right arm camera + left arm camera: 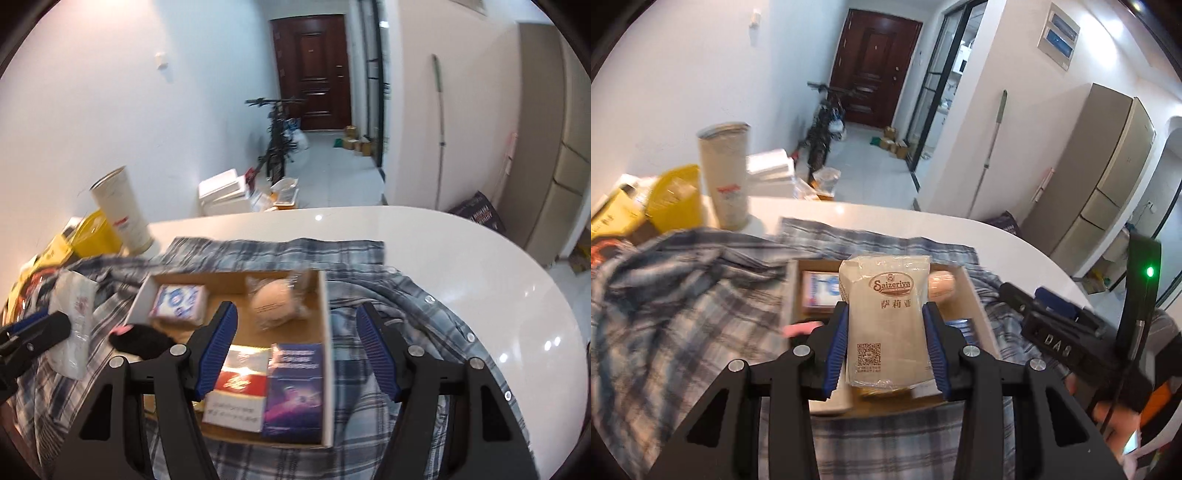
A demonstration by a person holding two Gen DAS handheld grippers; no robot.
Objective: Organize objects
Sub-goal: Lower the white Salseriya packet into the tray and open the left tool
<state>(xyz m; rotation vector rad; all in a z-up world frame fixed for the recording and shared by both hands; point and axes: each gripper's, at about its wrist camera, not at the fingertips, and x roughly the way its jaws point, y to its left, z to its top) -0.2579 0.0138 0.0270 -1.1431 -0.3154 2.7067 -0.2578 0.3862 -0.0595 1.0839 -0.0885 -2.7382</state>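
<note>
My left gripper (885, 325) is shut on a white Saizeriya packet (886, 317) and holds it upright above an open cardboard box (790, 291). In the right wrist view the box (325, 314) holds a blue-white pack (177, 301), a wrapped round bun (275, 301), a red-white carton (236, 391) and a purple carton (293, 387). My right gripper (297, 332) is open and empty above the box's near right part. The left gripper with the packet (72, 321) shows at the left edge of that view.
The box rests on a plaid shirt (369, 258) spread over a white rounded table (461, 258). A tall paper cup (726, 173) and yellow packaging (672, 199) stand at the back left. A dark sock with a pink tip (136, 336) lies left of the box.
</note>
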